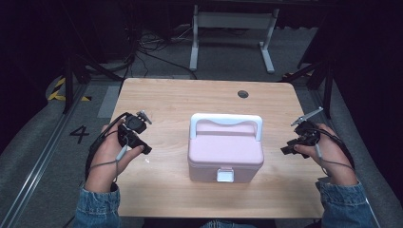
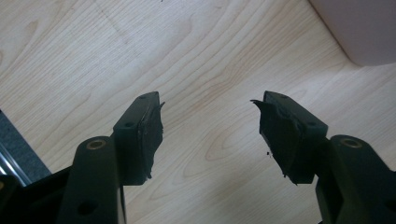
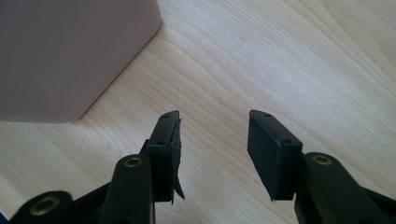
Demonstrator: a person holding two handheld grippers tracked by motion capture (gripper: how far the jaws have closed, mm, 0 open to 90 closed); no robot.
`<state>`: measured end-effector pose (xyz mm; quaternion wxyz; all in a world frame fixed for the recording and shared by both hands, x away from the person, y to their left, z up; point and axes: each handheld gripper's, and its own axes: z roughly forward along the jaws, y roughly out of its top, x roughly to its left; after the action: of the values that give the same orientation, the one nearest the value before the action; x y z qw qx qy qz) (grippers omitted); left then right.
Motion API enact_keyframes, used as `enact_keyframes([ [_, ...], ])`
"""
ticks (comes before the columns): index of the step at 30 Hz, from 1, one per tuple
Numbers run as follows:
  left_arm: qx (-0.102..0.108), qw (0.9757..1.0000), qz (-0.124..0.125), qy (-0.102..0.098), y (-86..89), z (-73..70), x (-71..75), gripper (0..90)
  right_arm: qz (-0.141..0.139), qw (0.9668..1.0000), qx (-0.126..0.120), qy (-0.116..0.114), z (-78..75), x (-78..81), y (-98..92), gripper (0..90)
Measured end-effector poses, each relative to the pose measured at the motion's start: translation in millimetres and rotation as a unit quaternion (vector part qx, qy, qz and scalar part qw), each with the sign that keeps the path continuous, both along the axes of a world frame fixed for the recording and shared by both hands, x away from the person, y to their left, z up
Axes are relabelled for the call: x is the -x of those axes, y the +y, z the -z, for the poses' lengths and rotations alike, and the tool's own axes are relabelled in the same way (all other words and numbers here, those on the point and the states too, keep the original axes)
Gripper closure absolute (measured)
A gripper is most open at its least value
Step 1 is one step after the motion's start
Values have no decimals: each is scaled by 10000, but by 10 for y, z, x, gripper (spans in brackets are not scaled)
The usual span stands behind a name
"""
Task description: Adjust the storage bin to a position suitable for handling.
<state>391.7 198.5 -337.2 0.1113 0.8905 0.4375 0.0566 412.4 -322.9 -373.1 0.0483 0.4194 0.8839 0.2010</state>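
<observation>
High view: box (image 1: 225, 151) between grippers.

A pale wooden table (image 1: 166, 99) carries a pink lidded box (image 1: 225, 154), midway between both claws.

pink lidded box (image 1: 225, 154), closed, upright, table centre

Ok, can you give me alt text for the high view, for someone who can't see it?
A closed pale pink plastic box with a white handle sits mid-way on a light wooden table. The left gripper and right gripper, both open and empty, flank it, held apart from it.
</observation>
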Motion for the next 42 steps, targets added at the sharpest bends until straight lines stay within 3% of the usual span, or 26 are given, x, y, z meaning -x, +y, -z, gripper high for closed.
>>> enact_keyframes([
  [3,116,9999,-29,82,-22,6,-6,386,18,10000,63,-51,4,-1,-16,539],
  [7,196,9995,160,185,-71,29,-4,401,19,10000,67,-45,13,4,-15,509],
  [13,425,9989,170,61,-140,19,-1,401,18,10000,-14,-95,35,-3,-12,482],
  [15,653,9977,160,-22,-144,-25,0,397,13,9999,-8,-116,45,-4,-13,481],
  [18,1048,9942,182,-158,-163,-95,-5,389,36,9999,-23,-134,54,13,-23,468],
  [22,1300,9905,403,-204,-238,-153,-11,398,80,9999,-48,-144,70,56,-55,466],
  [29,1575,9839,815,-212,-394,-221,-48,424,157,9997,-59,-176,80,137,-136,466],
  [33,1690,9809,903,-333,-505,-256,-69,417,123,9995,3,-305,85,164,-137,469],
  [38,2020,9729,993,-531,-619,-307,-86,412,81,9991,-81,-397,76,203,-120,469],
  [39,2020,9729,993,-531,-619,-307,-86,406,81,9991,-81,-397,76,203,-120,469],
  [41,2175,9695,968,-588,-659,-300,-98,385,109,9988,-33,-473,75,209,-126,474],
  [42,2196,9689,965,-610,-675,-290,-100,379,90,9986,-35,-528,74,208,-126,477],
])
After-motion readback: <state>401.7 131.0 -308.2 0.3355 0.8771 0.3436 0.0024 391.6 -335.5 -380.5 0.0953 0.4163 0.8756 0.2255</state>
